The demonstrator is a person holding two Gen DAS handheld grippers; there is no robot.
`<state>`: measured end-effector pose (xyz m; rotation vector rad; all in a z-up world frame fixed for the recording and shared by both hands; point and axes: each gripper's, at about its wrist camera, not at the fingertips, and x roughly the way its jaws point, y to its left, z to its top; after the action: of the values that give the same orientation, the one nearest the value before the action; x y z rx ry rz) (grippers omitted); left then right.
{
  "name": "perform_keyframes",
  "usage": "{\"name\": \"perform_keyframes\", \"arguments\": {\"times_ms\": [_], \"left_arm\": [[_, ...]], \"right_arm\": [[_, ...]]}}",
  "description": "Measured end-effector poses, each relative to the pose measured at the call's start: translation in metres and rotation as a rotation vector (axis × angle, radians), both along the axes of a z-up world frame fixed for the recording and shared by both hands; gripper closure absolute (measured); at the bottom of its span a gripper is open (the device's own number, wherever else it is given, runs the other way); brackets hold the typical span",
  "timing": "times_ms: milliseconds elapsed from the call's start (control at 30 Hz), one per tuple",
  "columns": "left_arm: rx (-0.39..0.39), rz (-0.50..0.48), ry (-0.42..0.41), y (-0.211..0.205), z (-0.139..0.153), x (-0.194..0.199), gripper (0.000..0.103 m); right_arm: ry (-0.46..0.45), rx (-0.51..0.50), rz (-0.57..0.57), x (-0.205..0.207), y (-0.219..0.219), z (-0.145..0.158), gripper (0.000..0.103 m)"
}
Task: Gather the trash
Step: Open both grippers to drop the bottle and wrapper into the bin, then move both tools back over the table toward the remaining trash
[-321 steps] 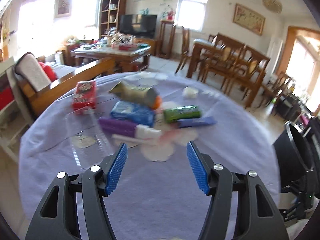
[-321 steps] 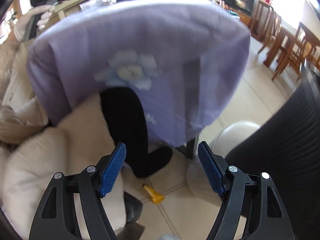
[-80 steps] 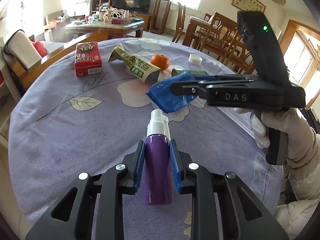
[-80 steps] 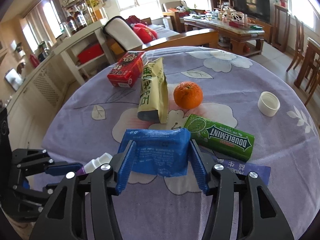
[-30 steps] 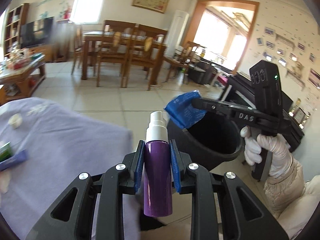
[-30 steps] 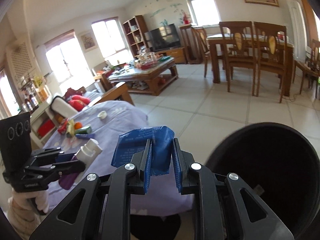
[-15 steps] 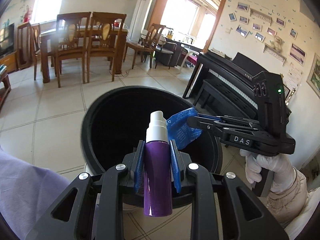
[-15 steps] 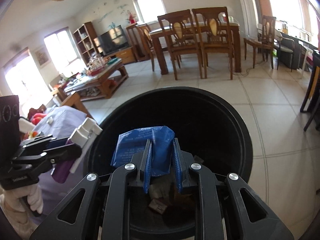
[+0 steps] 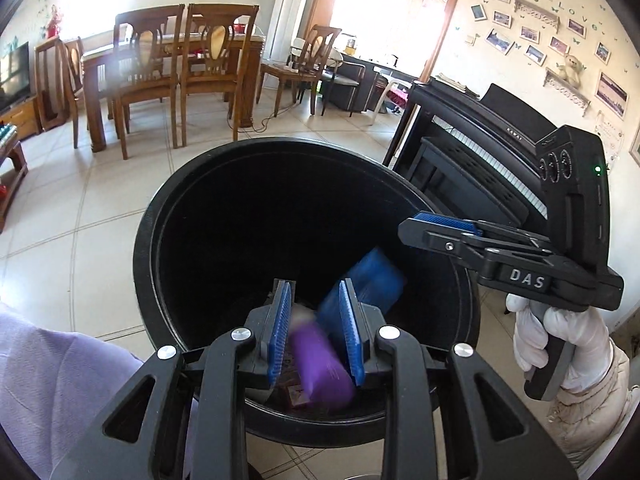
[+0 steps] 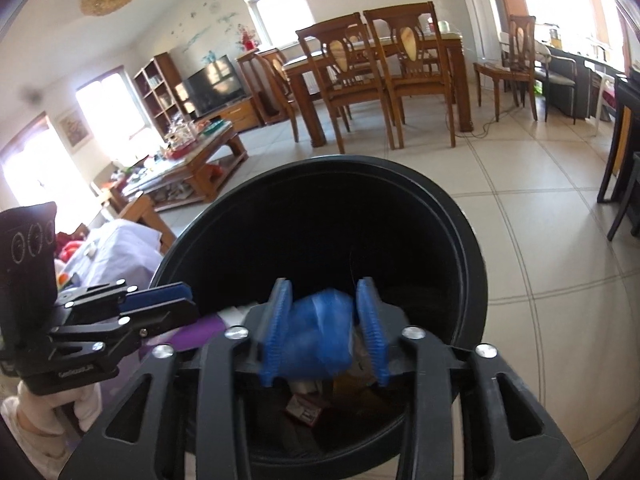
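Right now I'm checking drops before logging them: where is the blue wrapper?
In the right wrist view the blue wrapper is blurred between the opening right gripper pads, over the black bin mouth, beside the purple bottle.

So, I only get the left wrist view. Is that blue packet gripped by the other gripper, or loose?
Observer: Loose, it seems. In the right wrist view the right gripper has its jaws opening, and the blue packet shows blurred between them, over the bin.
Operator: And my purple bottle, seen from the side?
Observer: From there the purple bottle slants under the left gripper, with its white top inside the bin's rim.
Operator: My fingers cover most of the bin's bottom. What is down there?
Observer: A small red and white carton lies at the bottom among other scraps.
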<state>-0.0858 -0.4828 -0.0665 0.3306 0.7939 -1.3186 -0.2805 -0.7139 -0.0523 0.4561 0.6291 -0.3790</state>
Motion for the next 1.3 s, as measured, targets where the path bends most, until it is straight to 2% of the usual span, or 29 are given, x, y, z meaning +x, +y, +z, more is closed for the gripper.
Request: {"name": "perform_keyframes", "arguments": {"times_ms": [300, 367, 433, 467, 533, 700, 767, 1033, 1300], "left_arm": [[-0.01, -0.003, -0.028, 0.011, 0.006, -0.004, 0.074], [-0.016, 0.003, -0.047, 0.015, 0.009, -0.006, 0.064], [-0.032, 0.024, -0.08, 0.022, 0.014, -0.01, 0.037], [-0.044, 0.036, -0.1, 0.026, 0.017, -0.011, 0.034], [-0.054, 0.06, -0.126, 0.035, 0.023, -0.011, 0.026], [-0.069, 0.126, -0.17, 0.059, 0.032, -0.003, 0.007], [-0.071, 0.156, -0.185, 0.071, 0.035, 0.001, 0.005], [-0.066, 0.298, -0.203, 0.133, 0.046, 0.033, 0.005], [-0.087, 0.484, -0.186, 0.217, 0.06, 0.081, 0.005]], "right_arm": [[-0.001, -0.015, 0.016, 0.002, 0.008, 0.004, 0.058], [-0.003, -0.023, 0.012, 0.005, 0.014, 0.008, 0.049], [-0.008, -0.027, 0.01, 0.007, 0.017, 0.011, 0.041], [-0.017, -0.024, 0.011, 0.009, 0.019, 0.013, 0.034], [-0.035, -0.019, 0.015, 0.01, 0.023, 0.017, 0.027], [-0.044, -0.03, 0.044, 0.025, 0.04, 0.025, 0.017], [-0.046, -0.032, 0.058, 0.034, 0.049, 0.029, 0.011], [-0.016, -0.059, 0.164, 0.083, 0.1, 0.042, 0.011], [-0.031, -0.105, 0.313, 0.147, 0.177, 0.055, 0.011]]}}
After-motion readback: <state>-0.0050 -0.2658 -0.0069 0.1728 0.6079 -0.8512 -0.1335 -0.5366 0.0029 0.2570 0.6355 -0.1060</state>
